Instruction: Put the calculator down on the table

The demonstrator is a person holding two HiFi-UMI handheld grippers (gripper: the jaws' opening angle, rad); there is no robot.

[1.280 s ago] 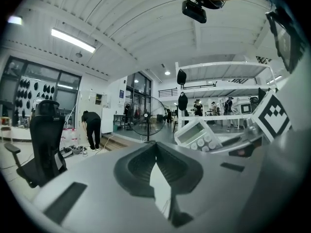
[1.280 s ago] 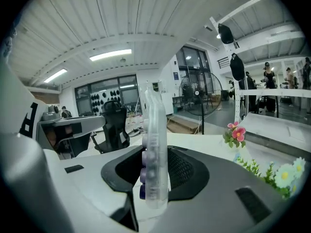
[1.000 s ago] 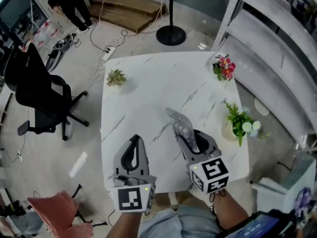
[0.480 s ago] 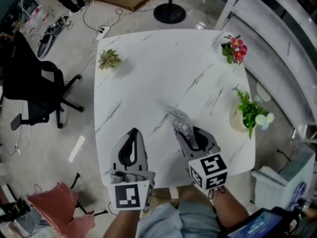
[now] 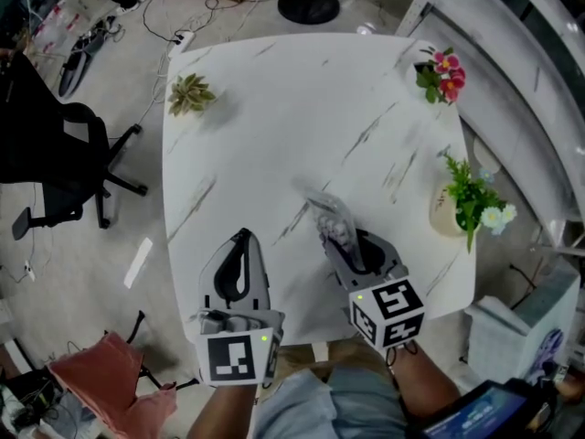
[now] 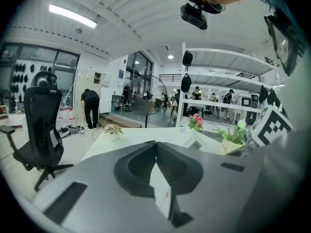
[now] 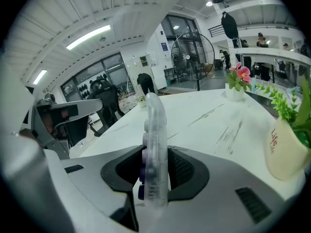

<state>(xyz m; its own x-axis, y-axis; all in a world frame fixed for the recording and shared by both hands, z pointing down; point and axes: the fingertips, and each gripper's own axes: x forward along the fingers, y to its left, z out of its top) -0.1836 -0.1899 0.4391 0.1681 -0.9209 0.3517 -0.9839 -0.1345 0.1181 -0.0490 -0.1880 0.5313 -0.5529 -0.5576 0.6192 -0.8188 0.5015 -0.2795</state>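
A translucent calculator (image 5: 331, 224) with purple keys stands edge-on between the jaws of my right gripper (image 5: 345, 248), which is shut on it over the near part of the white marble table (image 5: 274, 108). In the right gripper view the calculator (image 7: 154, 144) rises upright out of the jaws, keys facing left, above the table surface (image 7: 218, 120). My left gripper (image 5: 242, 238) hangs beside it to the left, jaws shut with nothing between them. Its tips meet in the left gripper view (image 6: 155, 143).
On the table stand a small succulent (image 5: 190, 92) at the far left, pink flowers (image 5: 442, 69) at the far right, and a green plant in a cream pot (image 5: 471, 204) on the right edge. An office chair (image 5: 46, 172) stands on the floor at left. A fan base (image 5: 308, 5) lies beyond the table.
Both grippers have sunk a little toward the near part of the table. The calculator stays in the right gripper's grip, and the left jaws stay shut.
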